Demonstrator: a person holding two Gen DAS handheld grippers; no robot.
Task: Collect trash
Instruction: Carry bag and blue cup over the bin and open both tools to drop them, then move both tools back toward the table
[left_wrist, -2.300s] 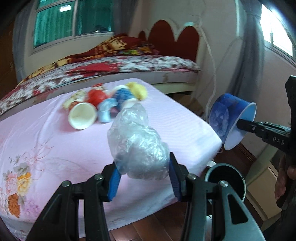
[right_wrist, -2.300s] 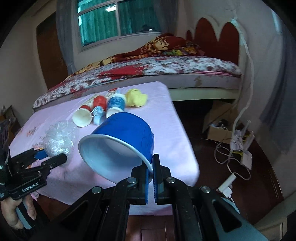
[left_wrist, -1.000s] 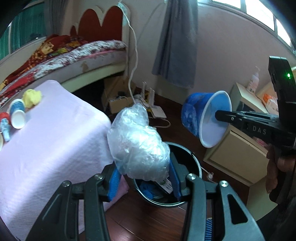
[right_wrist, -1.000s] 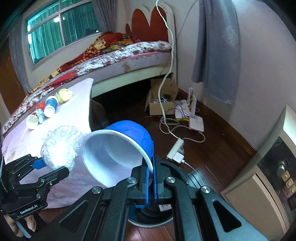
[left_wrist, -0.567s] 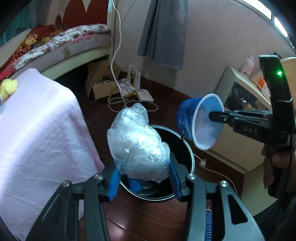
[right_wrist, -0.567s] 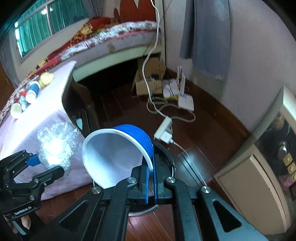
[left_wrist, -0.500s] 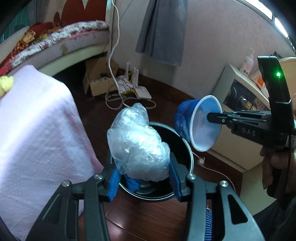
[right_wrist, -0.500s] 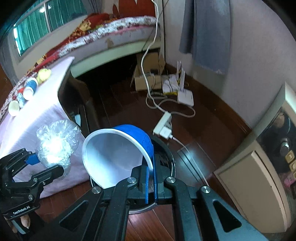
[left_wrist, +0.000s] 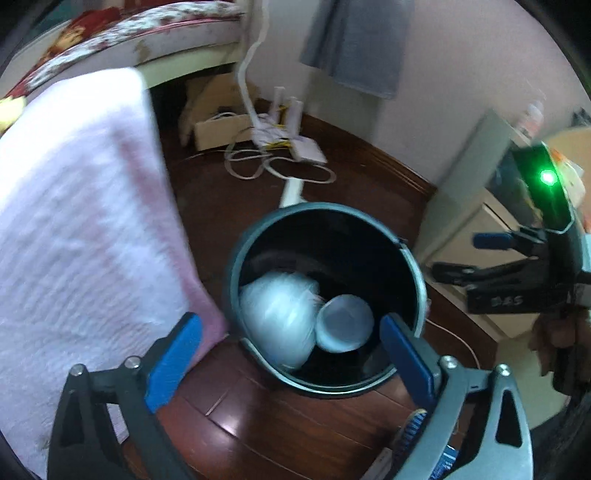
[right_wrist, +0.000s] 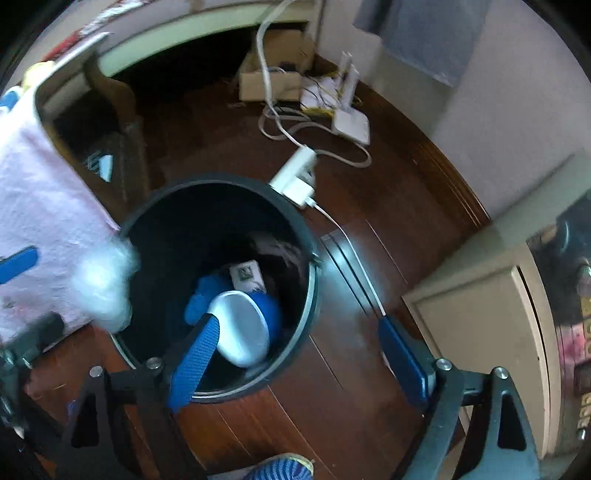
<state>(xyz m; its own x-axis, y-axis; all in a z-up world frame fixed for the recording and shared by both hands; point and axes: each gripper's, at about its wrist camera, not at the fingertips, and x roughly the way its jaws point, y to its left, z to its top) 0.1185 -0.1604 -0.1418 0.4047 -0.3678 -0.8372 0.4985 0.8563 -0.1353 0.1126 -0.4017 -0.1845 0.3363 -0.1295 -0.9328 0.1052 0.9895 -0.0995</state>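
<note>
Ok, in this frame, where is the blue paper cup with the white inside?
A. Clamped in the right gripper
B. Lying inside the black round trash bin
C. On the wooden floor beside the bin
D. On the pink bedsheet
B. The blue paper cup lies inside the black round trash bin, and the right gripper is open with nothing between its blue pads.

Both wrist cameras look steeply down, close above the dark round bin (left_wrist: 413, 258) on the wooden floor. The left view sits on the side nearer the pink-covered table (left_wrist: 74, 221); the right view apparently faces the bin (right_wrist: 310, 295) from further round. They share its interior and the floor cables beyond it.
</note>
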